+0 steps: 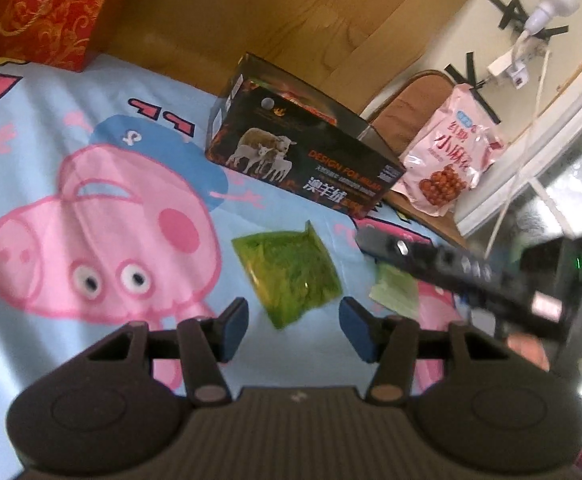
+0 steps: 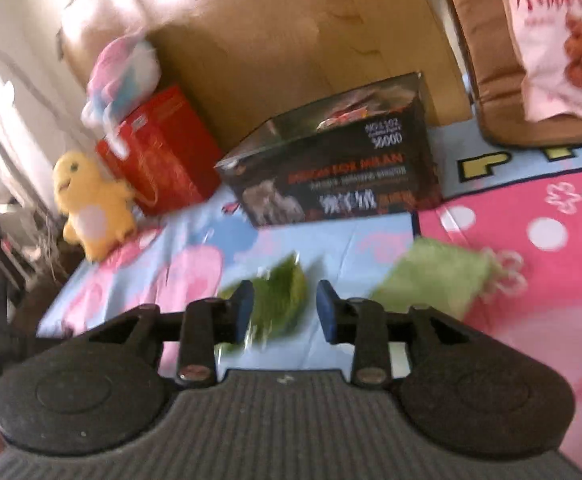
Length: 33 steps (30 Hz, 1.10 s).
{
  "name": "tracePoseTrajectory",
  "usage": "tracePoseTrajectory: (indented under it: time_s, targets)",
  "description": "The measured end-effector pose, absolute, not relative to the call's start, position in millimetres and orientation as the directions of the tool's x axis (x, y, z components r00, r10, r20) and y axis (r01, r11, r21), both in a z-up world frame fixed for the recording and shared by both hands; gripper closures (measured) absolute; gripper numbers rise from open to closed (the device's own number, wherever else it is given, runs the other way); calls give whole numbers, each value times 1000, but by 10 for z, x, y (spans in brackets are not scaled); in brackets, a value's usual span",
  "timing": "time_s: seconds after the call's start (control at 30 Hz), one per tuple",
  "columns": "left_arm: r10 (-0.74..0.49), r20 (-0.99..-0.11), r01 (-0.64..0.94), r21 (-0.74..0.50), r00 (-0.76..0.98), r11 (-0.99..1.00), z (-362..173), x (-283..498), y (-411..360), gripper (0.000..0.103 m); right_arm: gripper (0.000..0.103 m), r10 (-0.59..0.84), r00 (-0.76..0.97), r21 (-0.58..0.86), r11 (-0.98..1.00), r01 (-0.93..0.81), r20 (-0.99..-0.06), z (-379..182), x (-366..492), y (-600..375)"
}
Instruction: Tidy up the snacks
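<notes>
Grippers, left [image 1: 294, 326] and right [image 2: 282, 307], both spread and empty, close on a crinkly green foil snack packet [image 1: 287, 278], apparently for a pickup needing fingers astride it.

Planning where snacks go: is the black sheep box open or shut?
Open: the black box shows no lid in the left wrist view, and red packaging shows inside.

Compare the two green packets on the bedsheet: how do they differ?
The darker green packet is glossy and see-through, showing leafy contents; the pale green packet looks matte and opaque. The darker one lies in full view ahead of the left gripper, while the pale one is partly hidden behind the right gripper. Both lie flat on the bedsheet, neither gripped.
</notes>
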<state>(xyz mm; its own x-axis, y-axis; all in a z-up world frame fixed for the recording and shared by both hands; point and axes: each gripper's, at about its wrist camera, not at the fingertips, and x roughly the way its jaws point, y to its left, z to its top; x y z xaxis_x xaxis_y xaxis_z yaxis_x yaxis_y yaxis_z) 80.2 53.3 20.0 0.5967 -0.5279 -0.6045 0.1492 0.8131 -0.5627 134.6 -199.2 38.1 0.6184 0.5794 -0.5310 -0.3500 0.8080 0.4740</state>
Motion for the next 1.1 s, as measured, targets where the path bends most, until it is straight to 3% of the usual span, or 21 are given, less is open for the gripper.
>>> tracePoseTrajectory:
  time_s: [0.27,0.67,0.73,0.8,0.83,1.1]
  targets:
    - [-481,-640,172,-483,599,858,80,874,350,63,64,648,457,498,761,-415,-610,243,1685,-1722]
    - [-493,-620,202,-481,610,853,85,714,368,54,64,706,457,542,708,-453,-541,299,912,-1857]
    - [-497,-619,194,-492,608,849,95,653,393,53,70,707,470,546,707,-449,-529,279,828,-1839]
    - [-517,-604,186,-524,607,831,94,583,459,56,87,688,498,516,725,-456,-528,292,729,-1801]
    - [-522,-596,181,-536,610,824,101,544,496,58,90,682,508,509,731,-454,-527,289,681,-1794]
    - [-543,-526,197,-575,654,794,294,272,628,63,94,683,561,496,728,-473,-468,426,433,-1748]
